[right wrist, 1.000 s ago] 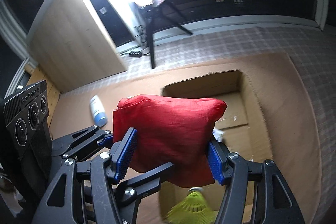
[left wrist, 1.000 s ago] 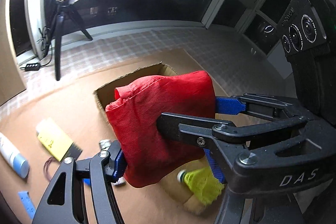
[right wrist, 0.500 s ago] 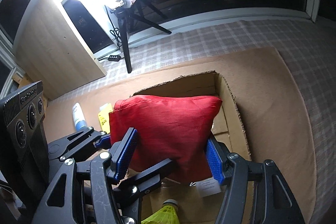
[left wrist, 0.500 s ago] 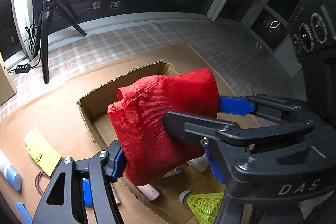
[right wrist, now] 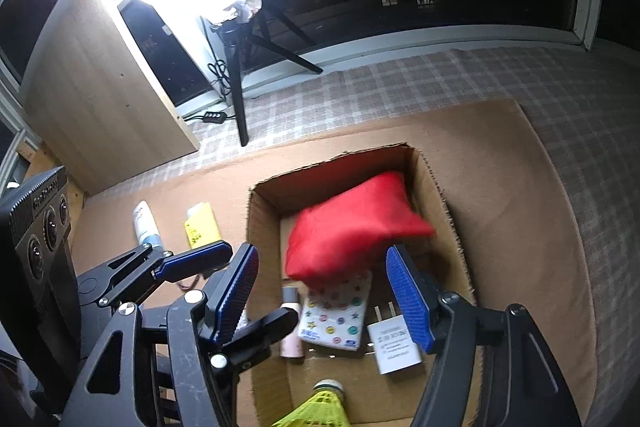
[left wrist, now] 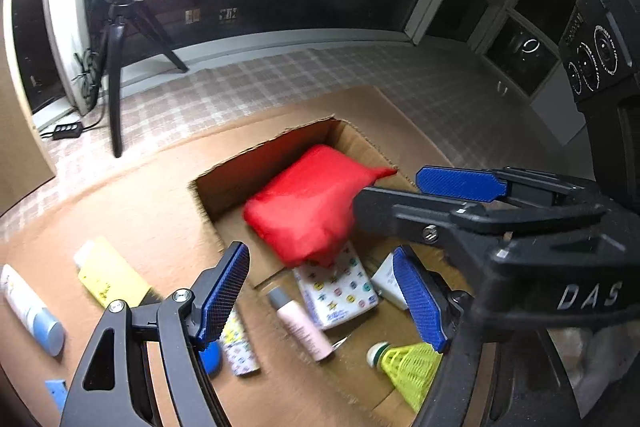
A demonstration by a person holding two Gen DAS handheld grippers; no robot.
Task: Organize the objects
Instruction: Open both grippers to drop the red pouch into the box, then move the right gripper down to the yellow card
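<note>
A red cloth pouch, blurred, hangs free over the far half of the open cardboard box, touching no pad. My left gripper is over the box's near left corner, its jaws opening with nothing between them. My right gripper stands open and bare above the box. The two cross: in the left wrist view the right gripper reaches in from the right, and one of the left gripper's fingers shows at the left of the right wrist view.
In the box lie a patterned tissue pack, a pink bottle, a white charger and a yellow shuttlecock. Left of it on the cardboard mat are a yellow packet and a white-blue bottle. A ring-light tripod stands behind.
Both grippers were shut on the red pouch from either side. Their jaws have spread, and the pouch has left the pads and dropped toward the box's far end.
</note>
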